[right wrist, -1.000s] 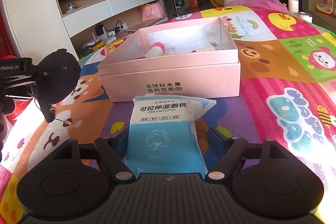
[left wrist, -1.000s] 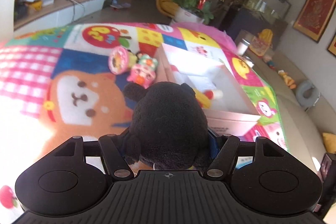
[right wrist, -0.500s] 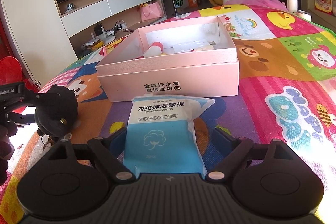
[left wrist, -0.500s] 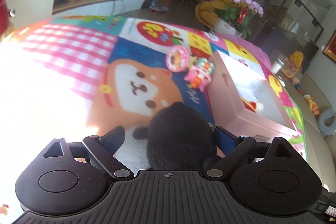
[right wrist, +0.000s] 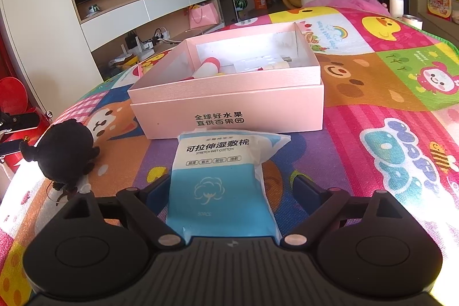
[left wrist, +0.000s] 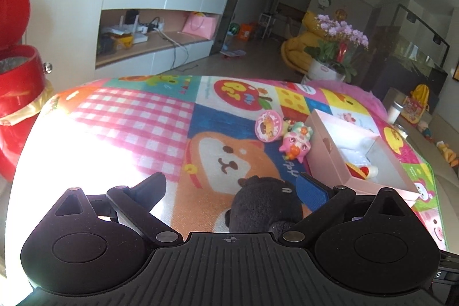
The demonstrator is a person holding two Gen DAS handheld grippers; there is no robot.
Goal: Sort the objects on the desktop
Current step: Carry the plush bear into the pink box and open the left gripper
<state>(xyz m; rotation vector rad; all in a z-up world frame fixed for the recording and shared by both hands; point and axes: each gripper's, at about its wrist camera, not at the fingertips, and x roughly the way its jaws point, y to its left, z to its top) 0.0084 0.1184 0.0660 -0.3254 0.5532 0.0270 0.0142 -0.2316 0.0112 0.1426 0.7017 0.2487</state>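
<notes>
The left gripper (left wrist: 232, 185) has let go of the black plush (left wrist: 265, 204); a second ago its fingers (left wrist: 311, 188) pressed both sides, now they are opening, the plush beside the right one, clear of the left; the right gripper (right wrist: 229, 188) is opening off the wipes pack (right wrist: 221, 185) between its fingers.

A table under a bright cartoon mat (right wrist: 373, 93) carries a pink box (right wrist: 229, 105), a wipes pack (right wrist: 221, 177), a black plush (right wrist: 67, 151) and two small toys (left wrist: 297, 142).
</notes>
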